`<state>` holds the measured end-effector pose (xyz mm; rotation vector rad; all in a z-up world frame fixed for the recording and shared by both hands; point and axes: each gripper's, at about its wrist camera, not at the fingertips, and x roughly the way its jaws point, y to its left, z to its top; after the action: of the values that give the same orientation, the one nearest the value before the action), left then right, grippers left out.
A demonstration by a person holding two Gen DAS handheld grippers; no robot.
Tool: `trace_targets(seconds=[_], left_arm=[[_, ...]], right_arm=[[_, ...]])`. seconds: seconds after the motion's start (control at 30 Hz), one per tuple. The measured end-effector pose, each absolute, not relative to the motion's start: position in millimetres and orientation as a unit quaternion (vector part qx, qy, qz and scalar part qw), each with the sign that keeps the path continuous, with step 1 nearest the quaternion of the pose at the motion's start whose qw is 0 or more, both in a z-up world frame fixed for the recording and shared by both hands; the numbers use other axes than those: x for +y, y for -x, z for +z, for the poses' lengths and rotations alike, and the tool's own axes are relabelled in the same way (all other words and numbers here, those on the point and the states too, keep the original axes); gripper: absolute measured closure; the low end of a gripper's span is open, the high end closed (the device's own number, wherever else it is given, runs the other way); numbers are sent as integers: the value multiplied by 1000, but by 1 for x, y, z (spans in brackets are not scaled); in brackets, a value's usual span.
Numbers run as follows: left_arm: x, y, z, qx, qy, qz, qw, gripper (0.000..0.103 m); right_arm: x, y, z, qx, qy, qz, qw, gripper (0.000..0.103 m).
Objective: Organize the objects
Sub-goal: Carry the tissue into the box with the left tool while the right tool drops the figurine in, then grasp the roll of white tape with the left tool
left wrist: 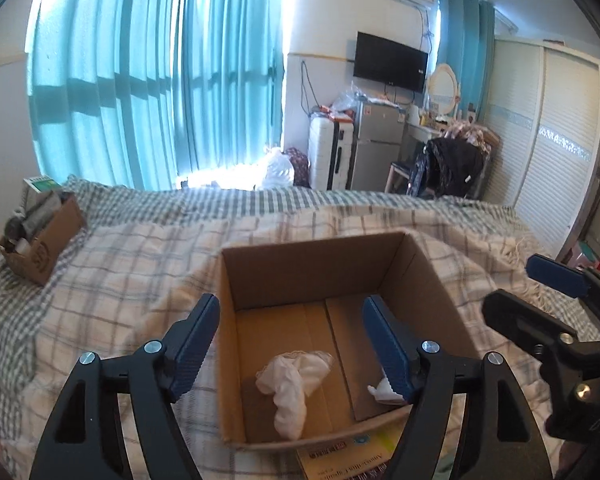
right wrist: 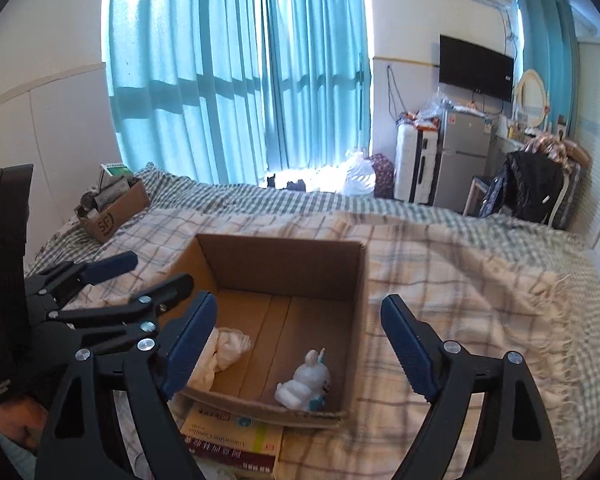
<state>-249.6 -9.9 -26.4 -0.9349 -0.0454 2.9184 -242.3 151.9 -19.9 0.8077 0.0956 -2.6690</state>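
In box point(right wrist: 284, 268), rabbit toy point(right wrist: 305, 380) between tool point(right wrist: 302, 344) tips

Light: we get daylight through the teal curtains point(left wrist: 156, 80), casting window-frame shadows on the cloth.
Glare: floor patch point(right wrist: 320, 178) below the curtains is blown out.
Edges: strong fisheye bending, black corners in both views.
Sharpness: slightly soft overall, bedding point(left wrist: 112, 264) under the curtains smeared.

"SF" logo printed in black on side of small brown cardboard box point(right wrist: 112, 216) near far left corner of bed. Red band of Chinese characters, plus Latin line seemingly ending "Capsules", on yellow-and-white flat medicine carton point(right wrist: 236, 442) at near edge; rest too blurred.
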Motion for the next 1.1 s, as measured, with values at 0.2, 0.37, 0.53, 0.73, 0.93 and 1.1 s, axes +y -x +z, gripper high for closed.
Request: trace_targets(seconds=[0.2,0.37,0.53,0.73,0.93,1.1], left_arm=[[-19,191,27,-22,267,963,24,0],[-23,143,42,-16,261,965,20,0],[-32,104,39,-22,263,964,6,0],[-40,71,7,-43,278,959,-18,0],[-34,60,-55,-46,320,946,-25,0],[-18,63,-102,-42,369,928,-10,0]], right_arm=[[169,178,38,45,-251,-951,174,8],[177,122,62,61,-226,-958,165,0],[179,89,65,65,-217,-959,172,0],[186,69,33,63,-232,-959,148,0],[198,69,-46,25,-293,-948,120,0],[206,80,-91,51,-341,-934,97,0]])
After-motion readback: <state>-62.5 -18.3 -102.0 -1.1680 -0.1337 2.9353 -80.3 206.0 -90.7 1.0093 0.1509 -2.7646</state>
